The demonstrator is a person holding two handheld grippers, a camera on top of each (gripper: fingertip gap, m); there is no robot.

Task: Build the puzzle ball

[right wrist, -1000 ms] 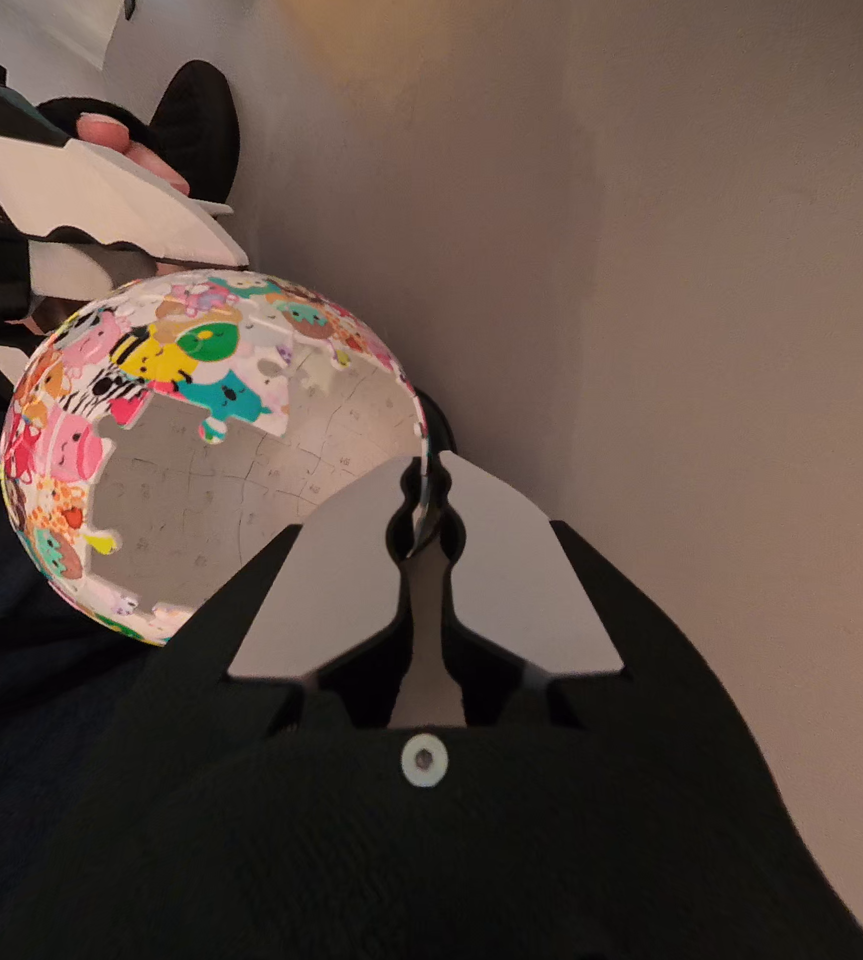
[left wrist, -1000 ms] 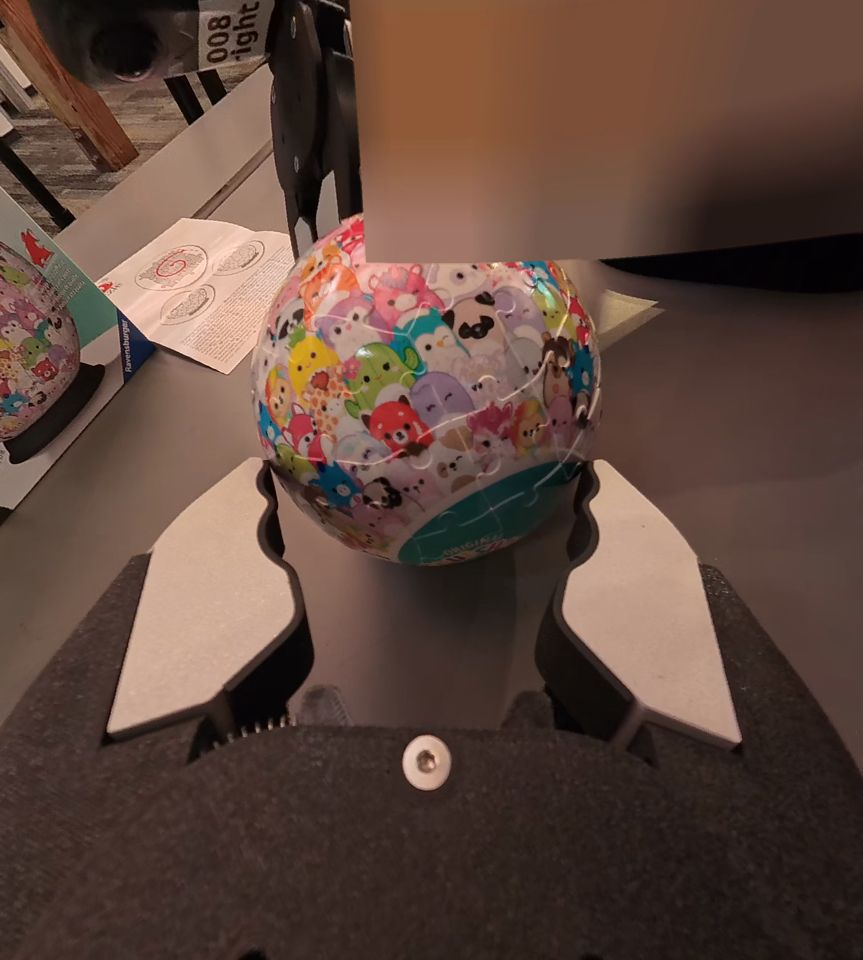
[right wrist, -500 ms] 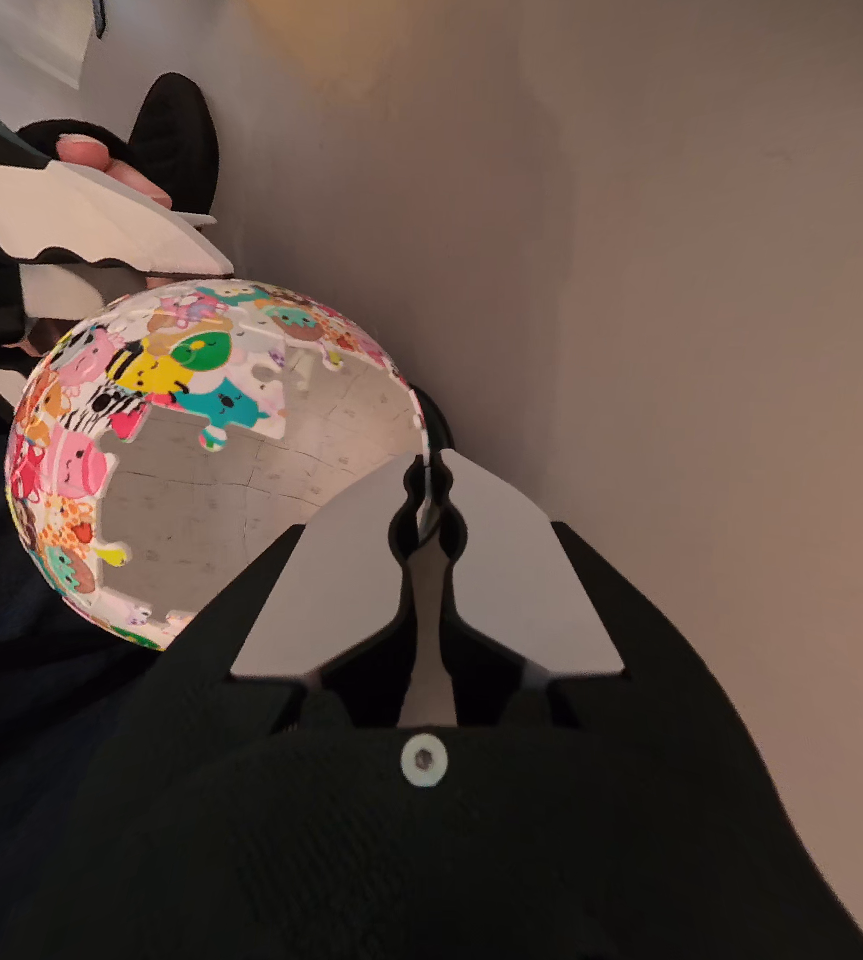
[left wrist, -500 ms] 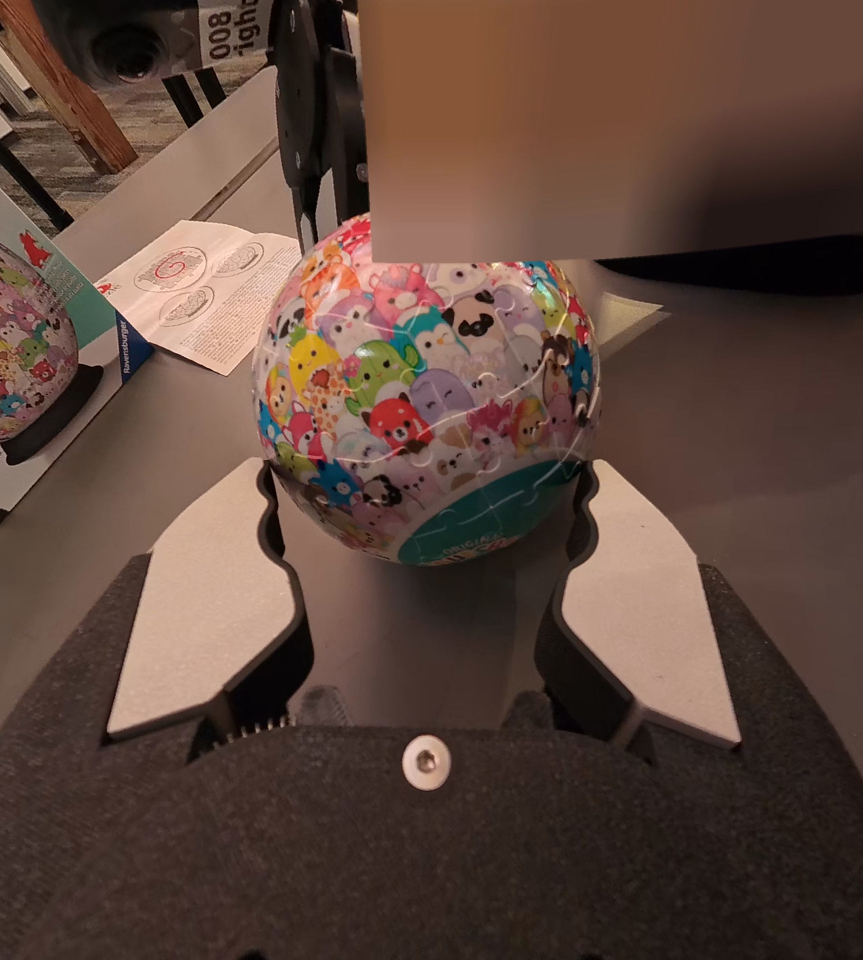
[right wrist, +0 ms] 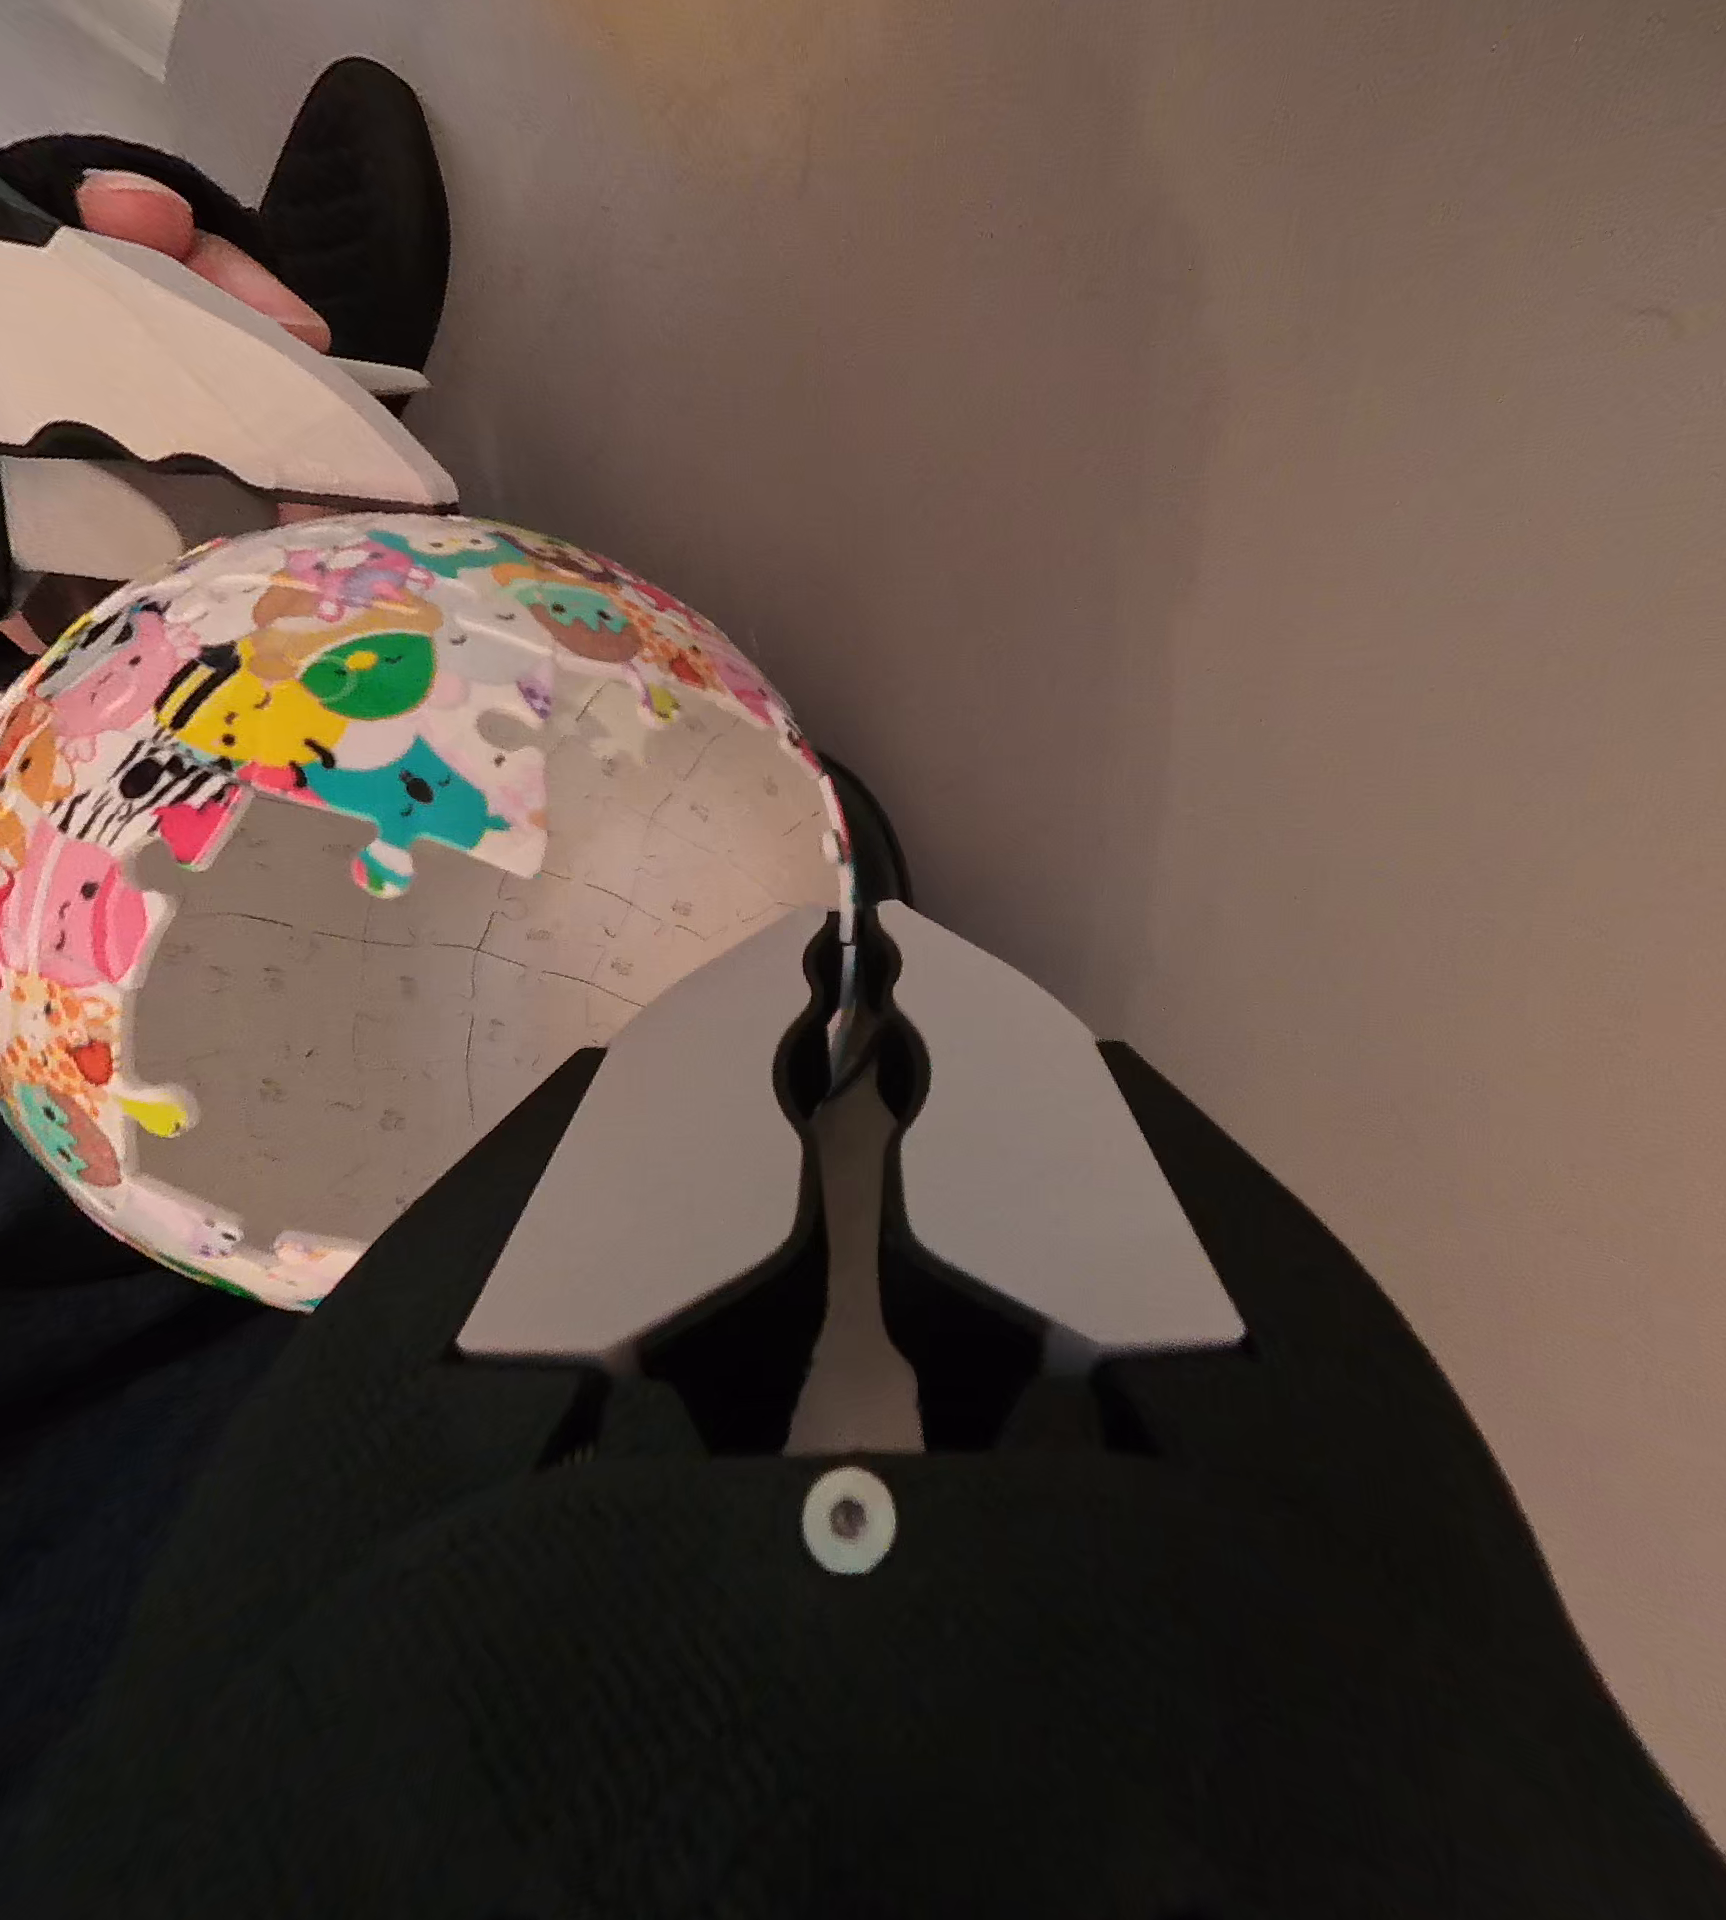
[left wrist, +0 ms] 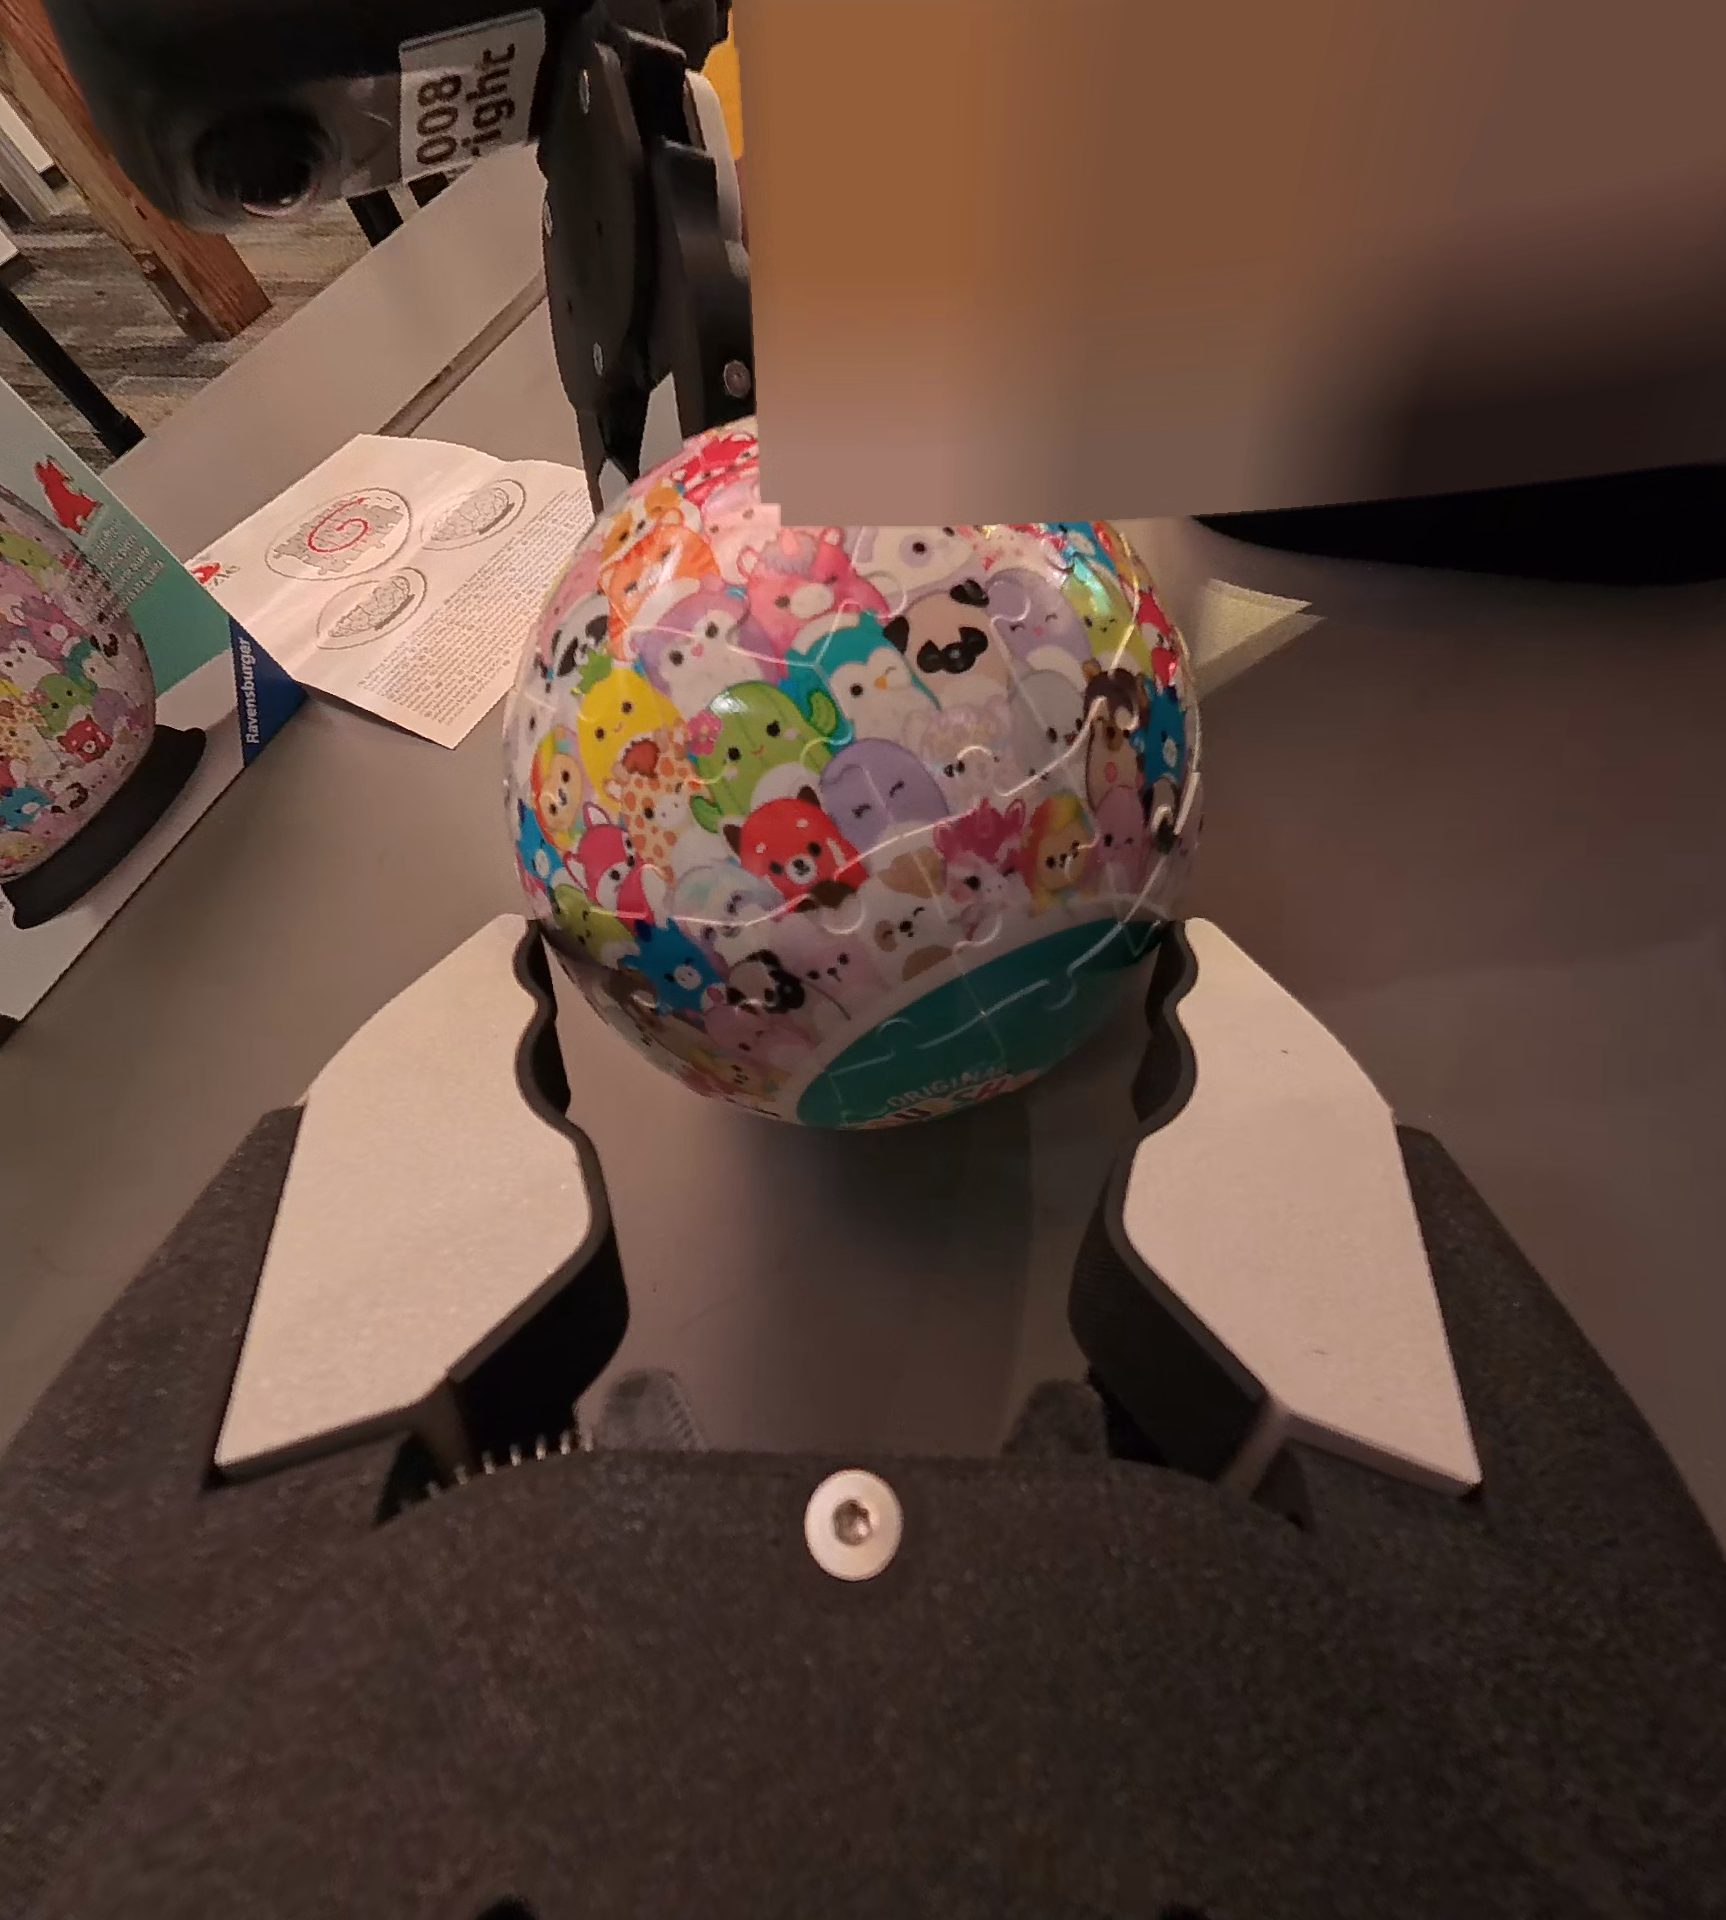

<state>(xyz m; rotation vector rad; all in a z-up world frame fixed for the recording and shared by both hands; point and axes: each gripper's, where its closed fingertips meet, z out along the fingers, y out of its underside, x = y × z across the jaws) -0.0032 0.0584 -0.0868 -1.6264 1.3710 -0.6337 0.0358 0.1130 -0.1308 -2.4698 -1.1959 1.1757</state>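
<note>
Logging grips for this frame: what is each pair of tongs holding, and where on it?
The left tongs clasp the puzzle ball across its lower sides. The right tongs are pinched shut on the thin edge of the ball's open gap.

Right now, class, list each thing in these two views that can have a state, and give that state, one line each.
puzzle ball: unfinished, with a gap in its shell showing the plain inside; resting on the table.
left gripper: fingers spread wide against the ball's lower sides.
right gripper: fingers shut on the ball's open edge.
instruction sheet: unfolded, lying flat on the table.
puzzle box: lying beside the sheet; open or closed cannot be told.
</note>
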